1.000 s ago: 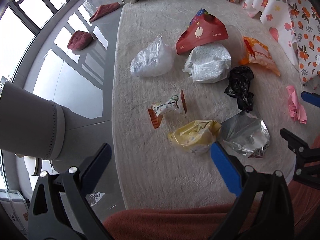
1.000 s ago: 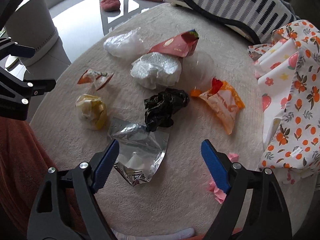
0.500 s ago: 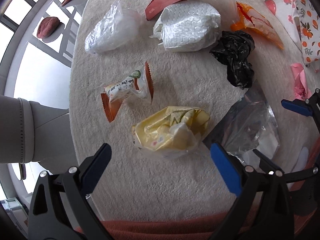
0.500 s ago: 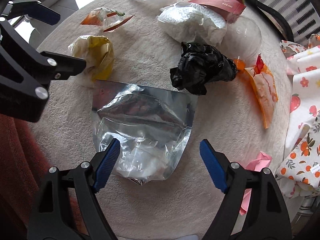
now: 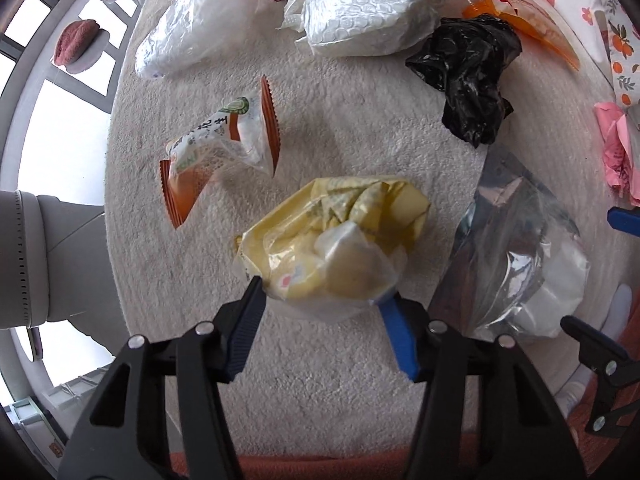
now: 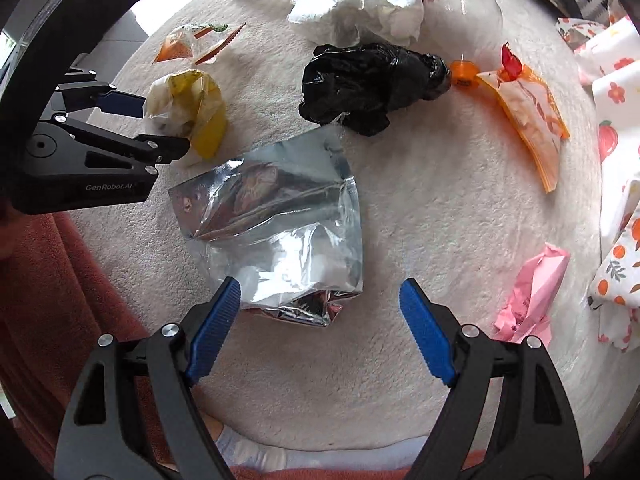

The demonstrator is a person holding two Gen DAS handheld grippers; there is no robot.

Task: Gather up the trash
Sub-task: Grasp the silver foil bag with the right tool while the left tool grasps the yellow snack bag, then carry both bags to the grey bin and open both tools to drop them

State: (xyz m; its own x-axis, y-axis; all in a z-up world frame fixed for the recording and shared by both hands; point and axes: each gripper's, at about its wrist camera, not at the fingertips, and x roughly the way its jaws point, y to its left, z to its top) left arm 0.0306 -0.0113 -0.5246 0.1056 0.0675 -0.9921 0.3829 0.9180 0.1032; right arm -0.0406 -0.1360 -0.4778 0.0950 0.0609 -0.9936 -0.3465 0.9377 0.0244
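Several pieces of trash lie on a round cream rug-like surface [image 5: 328, 136]. My left gripper [image 5: 322, 294] has its fingers closed against both sides of a crumpled yellow bag [image 5: 332, 240]; the bag also shows in the right wrist view [image 6: 192, 116]. My right gripper [image 6: 320, 300] is open, its fingers on either side of the near end of a silver foil pouch [image 6: 276, 232], which also shows in the left wrist view [image 5: 516, 256]. A black plastic bag [image 6: 368, 84] lies beyond the pouch.
An orange-and-white snack wrapper [image 5: 220, 148], a clear bag [image 5: 192, 36], a white bubble-wrap bundle [image 5: 368, 8], an orange pouch [image 6: 528, 116] and pink crumpled paper [image 6: 532, 292] lie around. A floral cloth [image 6: 616, 92] sits at the right. A grey stool [image 5: 28, 260] stands at the left.
Both grippers moved down and forward toward the rug. My left gripper narrowed from wide open until its fingers pressed the yellow bag. My right gripper came closer over the silver pouch, still open.
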